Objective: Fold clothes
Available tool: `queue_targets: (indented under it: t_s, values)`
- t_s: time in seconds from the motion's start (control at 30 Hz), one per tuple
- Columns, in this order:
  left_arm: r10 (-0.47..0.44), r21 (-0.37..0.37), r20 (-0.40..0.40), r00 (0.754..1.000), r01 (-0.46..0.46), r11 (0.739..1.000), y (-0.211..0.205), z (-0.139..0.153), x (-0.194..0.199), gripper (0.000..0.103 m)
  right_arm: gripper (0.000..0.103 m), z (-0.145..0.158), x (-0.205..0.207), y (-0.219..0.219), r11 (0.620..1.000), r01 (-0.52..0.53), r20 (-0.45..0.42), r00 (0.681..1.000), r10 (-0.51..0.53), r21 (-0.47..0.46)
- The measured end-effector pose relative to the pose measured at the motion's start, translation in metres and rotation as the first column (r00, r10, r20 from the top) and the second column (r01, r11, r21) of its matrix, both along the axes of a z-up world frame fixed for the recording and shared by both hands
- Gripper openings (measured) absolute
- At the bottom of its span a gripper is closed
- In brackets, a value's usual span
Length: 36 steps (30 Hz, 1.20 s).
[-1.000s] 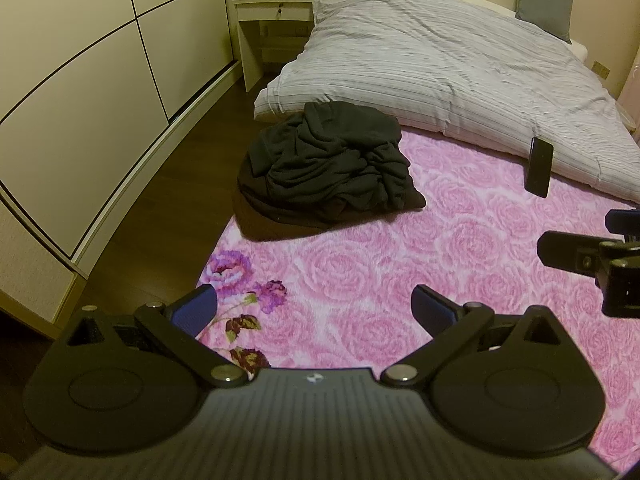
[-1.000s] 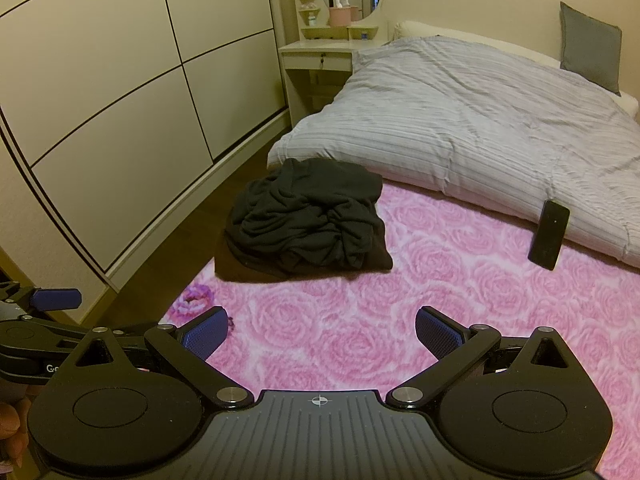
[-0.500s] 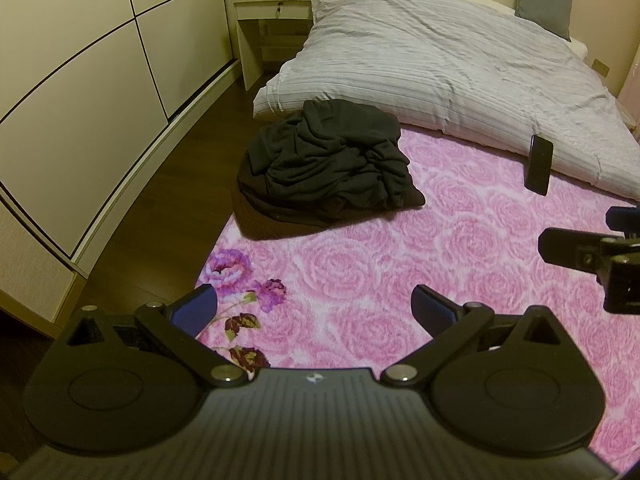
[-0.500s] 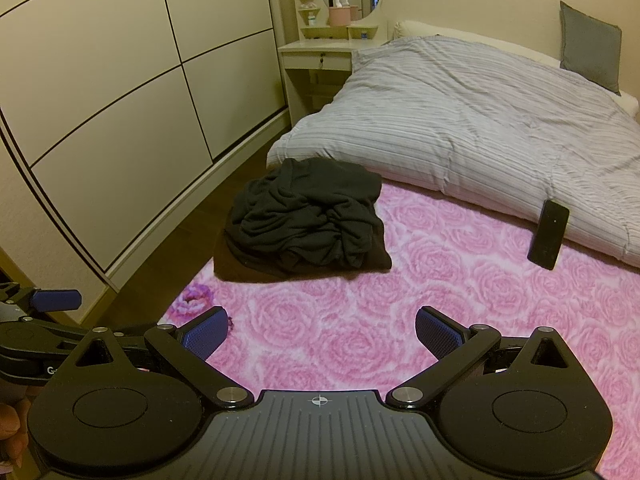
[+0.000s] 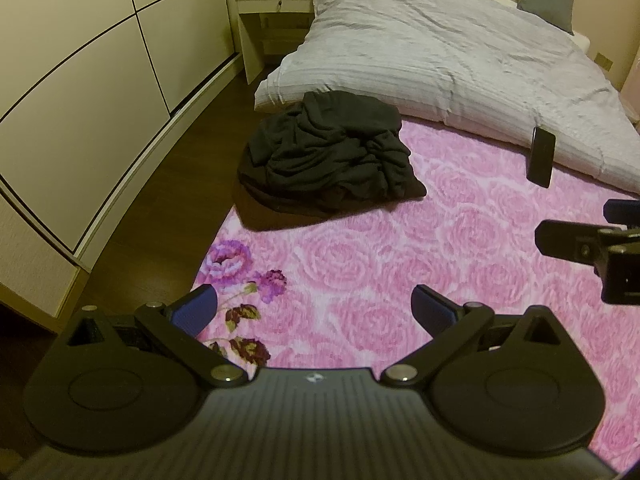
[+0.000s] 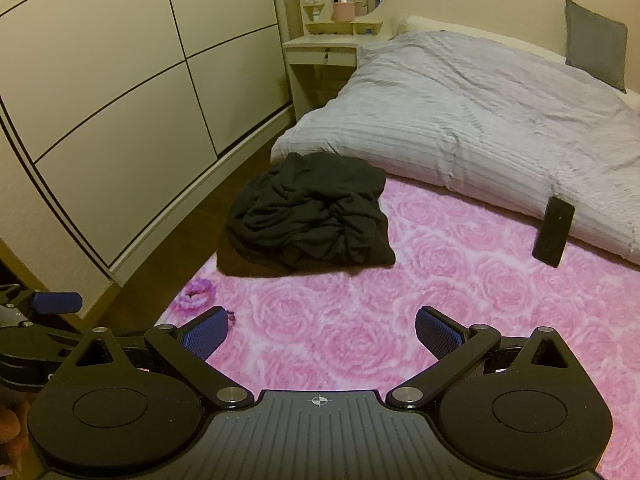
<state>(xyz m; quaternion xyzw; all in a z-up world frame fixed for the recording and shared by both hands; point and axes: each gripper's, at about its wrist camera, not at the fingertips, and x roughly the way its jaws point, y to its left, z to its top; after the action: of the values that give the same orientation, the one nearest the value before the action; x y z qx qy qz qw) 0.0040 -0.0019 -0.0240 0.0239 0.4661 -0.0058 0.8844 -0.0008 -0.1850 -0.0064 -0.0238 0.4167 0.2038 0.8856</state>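
A crumpled pile of dark clothes point(image 5: 328, 160) lies on the far left part of a pink rose-patterned blanket point(image 5: 400, 264), next to the grey duvet; it also shows in the right wrist view point(image 6: 312, 216). My left gripper point(image 5: 314, 306) is open and empty, low over the blanket, well short of the pile. My right gripper point(image 6: 322, 328) is open and empty, also short of the pile. The right gripper's fingers point(image 5: 576, 236) show at the right edge of the left wrist view.
A grey striped duvet point(image 6: 480, 120) covers the bed behind. A black phone point(image 6: 554, 230) leans against the duvet's edge. A cream wardrobe point(image 6: 120, 100) stands left across a strip of dark floor point(image 5: 160, 200). A bedside table point(image 6: 324, 60) stands at the back.
Both grippers stay open; the views have hardly shifted and the clothes pile has not moved.
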Motion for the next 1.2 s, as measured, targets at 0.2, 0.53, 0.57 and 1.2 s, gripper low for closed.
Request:
queue_targets:
  t_s: [0.2, 0.53, 0.57, 1.2]
  values:
    - [0.01, 0.015, -0.008, 1.0, -0.01, 1.0, -0.006, -0.001, -0.002, 0.102, 0.102, -0.004, 0.002, -0.004, 1.0, -0.02, -0.006, 1.0, 0.02, 0.013]
    - [0.038, 0.043, -0.016, 0.999, -0.037, 0.998, -0.017, 0.0, -0.015, 0.102, 0.102, -0.009, 0.003, -0.019, 0.998, -0.05, -0.016, 0.999, 0.051, 0.035]
    - [0.043, 0.046, -0.018, 0.999, -0.042, 0.998, -0.018, 0.0, -0.018, 0.102, 0.102, -0.009, 0.003, -0.021, 0.998, -0.054, -0.017, 0.998, 0.055, 0.038]
    - [-0.103, 0.101, -0.032, 0.994, 0.106, 0.989, 0.009, -0.052, 0.043, 0.102, 0.102, -0.069, 0.069, -0.002, 0.996, -0.085, -0.065, 0.994, 0.084, -0.014]
